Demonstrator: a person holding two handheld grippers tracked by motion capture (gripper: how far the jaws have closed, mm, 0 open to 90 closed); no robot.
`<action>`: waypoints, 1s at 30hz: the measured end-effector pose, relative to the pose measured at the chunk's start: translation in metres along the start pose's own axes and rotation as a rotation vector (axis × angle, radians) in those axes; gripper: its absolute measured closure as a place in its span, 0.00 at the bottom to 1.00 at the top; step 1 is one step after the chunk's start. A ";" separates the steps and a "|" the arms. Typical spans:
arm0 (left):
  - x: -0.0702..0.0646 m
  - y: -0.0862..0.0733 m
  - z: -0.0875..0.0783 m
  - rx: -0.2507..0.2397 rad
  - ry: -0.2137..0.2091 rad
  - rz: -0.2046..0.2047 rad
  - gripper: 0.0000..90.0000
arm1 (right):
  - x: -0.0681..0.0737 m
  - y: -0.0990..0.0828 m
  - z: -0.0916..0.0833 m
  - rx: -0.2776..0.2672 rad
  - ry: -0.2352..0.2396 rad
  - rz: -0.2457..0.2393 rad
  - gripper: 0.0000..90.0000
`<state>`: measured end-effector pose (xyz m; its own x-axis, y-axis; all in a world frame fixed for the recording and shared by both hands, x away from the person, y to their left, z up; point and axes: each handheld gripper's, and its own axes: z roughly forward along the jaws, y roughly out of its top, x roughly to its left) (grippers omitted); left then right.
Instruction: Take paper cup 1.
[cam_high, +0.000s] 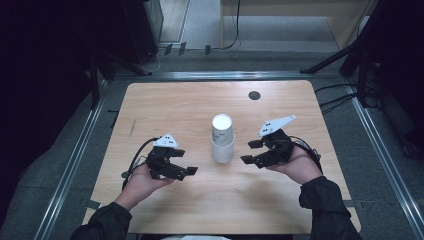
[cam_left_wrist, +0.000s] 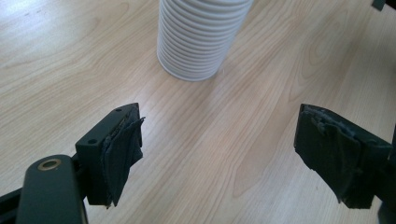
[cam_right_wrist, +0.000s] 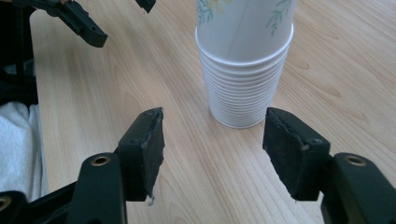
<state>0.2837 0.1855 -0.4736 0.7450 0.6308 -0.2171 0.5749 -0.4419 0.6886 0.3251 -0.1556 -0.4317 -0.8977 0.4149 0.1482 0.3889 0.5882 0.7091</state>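
While both grippers' jaws gape wide, cup stack (cam_high: 222, 138) stands between left gripper (cam_high: 186, 170) and right gripper (cam_high: 251, 151), untouched.

The bench (cam_high: 165, 105) is showing a pale wood-grain top, smooth and faintly shiny. The stack of cups (cam_right_wrist: 243, 60) is looking like matt white paper, its rims making fine ridges, and the top one is carrying a printed leaf pattern. The left tool (cam_left_wrist: 219, 154) is wearing rough, frayed dark padding on matt black plastic, with a brass-coloured ring (cam_left_wrist: 49, 164) glinting. The right tool (cam_right_wrist: 214, 144) is looking the same, its pads (cam_right_wrist: 152, 140) ragged at the edges.
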 end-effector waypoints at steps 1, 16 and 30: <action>-0.001 -0.001 0.000 0.003 0.000 0.004 0.17 | 0.000 0.001 0.000 0.002 0.002 -0.008 0.42; -0.006 -0.010 -0.007 -0.001 0.026 0.023 0.17 | -0.006 0.020 -0.003 0.013 0.005 -0.058 0.41; -0.007 -0.023 -0.016 0.002 0.040 -0.006 0.17 | -0.008 0.041 0.001 0.049 0.020 -0.107 0.40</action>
<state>0.2597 0.2022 -0.4770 0.7275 0.6583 -0.1935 0.5799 -0.4393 0.6860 0.3489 -0.1337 -0.4044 -0.9384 0.3344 0.0872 0.2998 0.6620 0.6870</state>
